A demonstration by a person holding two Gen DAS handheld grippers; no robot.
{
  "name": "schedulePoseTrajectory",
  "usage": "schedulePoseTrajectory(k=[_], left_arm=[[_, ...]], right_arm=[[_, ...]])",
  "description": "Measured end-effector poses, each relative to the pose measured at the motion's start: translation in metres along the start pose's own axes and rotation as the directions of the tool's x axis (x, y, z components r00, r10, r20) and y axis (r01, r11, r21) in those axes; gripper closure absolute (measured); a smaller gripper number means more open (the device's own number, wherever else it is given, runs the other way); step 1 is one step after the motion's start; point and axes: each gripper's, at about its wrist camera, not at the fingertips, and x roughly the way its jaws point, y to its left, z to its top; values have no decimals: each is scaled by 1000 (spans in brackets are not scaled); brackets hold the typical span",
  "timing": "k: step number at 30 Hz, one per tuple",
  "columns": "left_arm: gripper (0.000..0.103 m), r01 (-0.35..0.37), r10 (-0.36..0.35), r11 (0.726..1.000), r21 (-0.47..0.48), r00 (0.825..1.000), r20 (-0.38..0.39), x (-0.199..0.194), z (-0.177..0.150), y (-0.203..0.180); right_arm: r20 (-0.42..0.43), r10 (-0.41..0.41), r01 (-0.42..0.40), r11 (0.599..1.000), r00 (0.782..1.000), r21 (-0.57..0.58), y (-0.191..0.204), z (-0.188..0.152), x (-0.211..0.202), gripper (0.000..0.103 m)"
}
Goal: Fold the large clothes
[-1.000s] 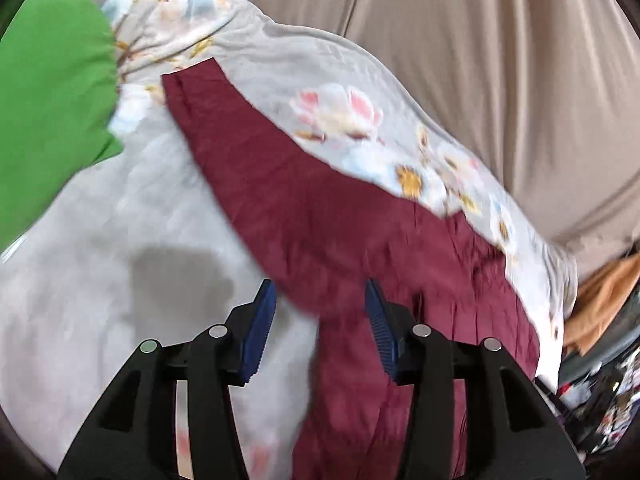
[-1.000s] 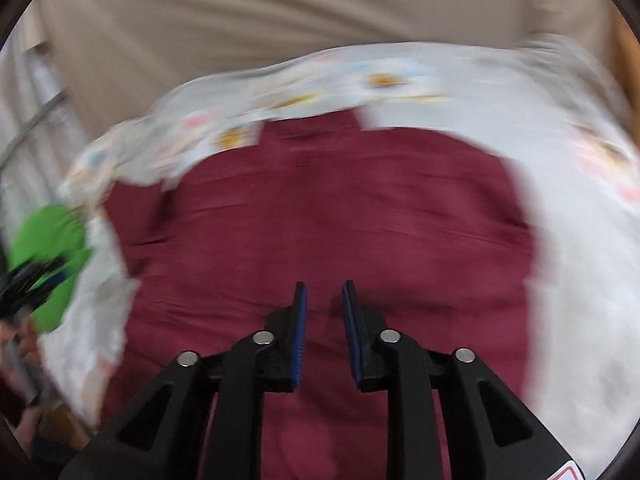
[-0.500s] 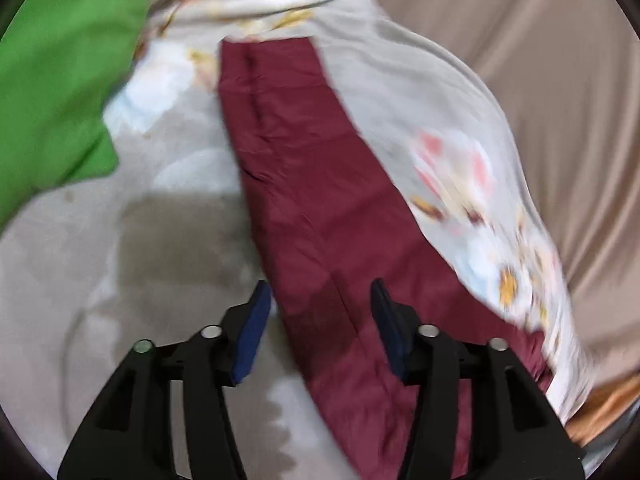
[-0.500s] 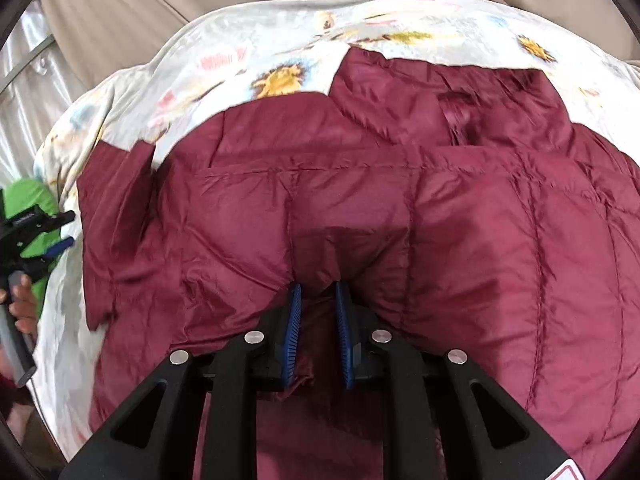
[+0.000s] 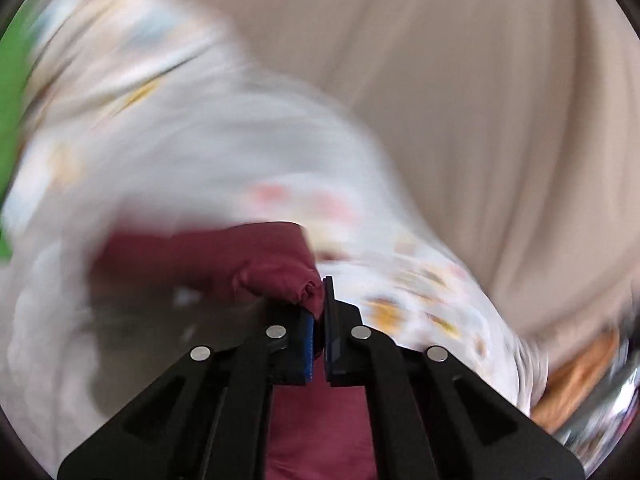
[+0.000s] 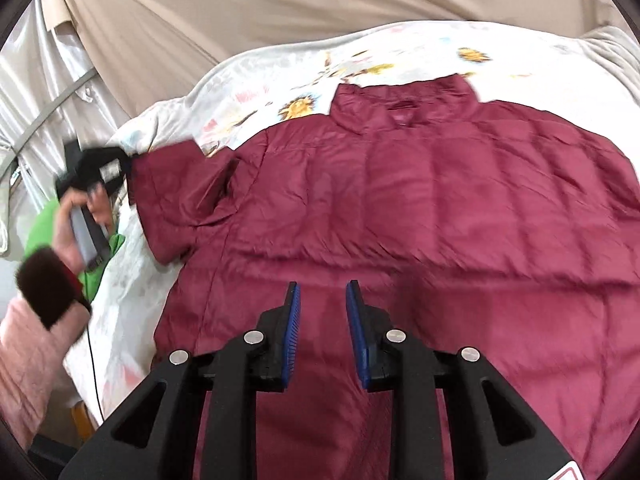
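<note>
The maroon puffer jacket [image 6: 420,208] lies spread back-up on the floral bedspread [image 6: 248,92] for folding. The left gripper [image 5: 319,300] is clamped on the sleeve cuff [image 5: 308,292], apparently to carry it inward. The right gripper [image 6: 323,320], jaws opening with nothing between them, hovers over the hem.

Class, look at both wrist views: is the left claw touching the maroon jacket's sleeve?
Touching. In the left wrist view the left claw is shut on the sleeve end, fabric pinched between its pads.
</note>
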Motion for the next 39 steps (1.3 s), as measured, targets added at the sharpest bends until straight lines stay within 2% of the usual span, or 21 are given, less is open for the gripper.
schedulePoseTrajectory(k=[1,3,5,6,8,9,10,12,14,17,18,20,22,24,27,31,33,35,36,37,39], left_arm=[[102,58,-57,994,89,998,-13,-6,-6,-45],[101,171,-162,961,217,985,-57,-16,-26,-118],[100,268,-230,910,318,961,-151,-17,-63,-183],[96,309,-238,880,360,944,-229,-12,-96,-215],[80,340,-215,856,390,919,-330,1,-150,-245],[60,344,-184,856,387,900,-395,13,-185,-251],[52,320,-134,869,377,886,-444,23,-218,-250],[53,256,-35,878,404,877,-480,28,-262,-240],[53,213,14,880,425,882,-471,15,-281,-226],[52,174,-33,948,266,886,-462,-9,-261,-186],[51,151,-55,971,187,898,-437,-20,-245,-167],[50,117,-47,981,156,919,-392,-34,-227,-148],[46,61,3,983,174,938,-345,-43,-207,-134],[45,-19,69,986,167,952,-299,-45,-190,-114],[45,-114,137,989,94,947,-290,-37,-179,-77],[45,-174,151,984,-42,930,-336,-24,-180,-32],[47,-201,161,977,-78,921,-354,-18,-184,-17],[50,-217,175,973,-79,918,-356,-16,-187,-13],[51,-229,192,971,-65,914,-357,-14,-188,-12],[52,-237,202,970,-56,911,-359,-12,-188,-11],[53,-248,212,967,-53,907,-363,-8,-188,-9]], right_arm=[[2,1,-1,1000,1000,4,-3,-5,-8,78],[13,-14,14,1000,1000,12,-11,-14,-23,78],[17,-30,30,999,999,30,-22,-22,-35,76],[15,-39,38,998,999,44,-28,-26,-38,74],[2,-69,68,995,998,78,-45,-35,-46,73],[-3,-93,93,992,996,90,-54,-40,-50,73],[-6,-111,111,989,994,96,-60,-43,-52,73],[-10,-180,180,979,984,94,-76,-50,-63,73],[6,-218,217,971,976,97,-89,-52,-74,72],[48,-258,253,963,965,90,-99,-41,-85,70],[63,-255,249,965,965,87,-99,-35,-86,69],[103,-236,230,971,966,68,-92,-14,-83,68],[114,-192,189,981,975,33,-77,6,-72,56],[117,-147,153,987,982,-42,-49,28,-50,54],[106,-118,134,978,987,-162,-8,45,-13,50],[67,-145,158,944,987,-289,36,54,41,44],[17,-168,164,929,986,-332,45,56,73,43],[-10,-179,165,921,984,-353,45,54,92,52],[-10,-192,177,924,981,-339,40,56,97,83],[-5,-189,179,936,982,-302,33,60,94,100],[79,-89,93,994,993,-54,-6,73,56,100]])
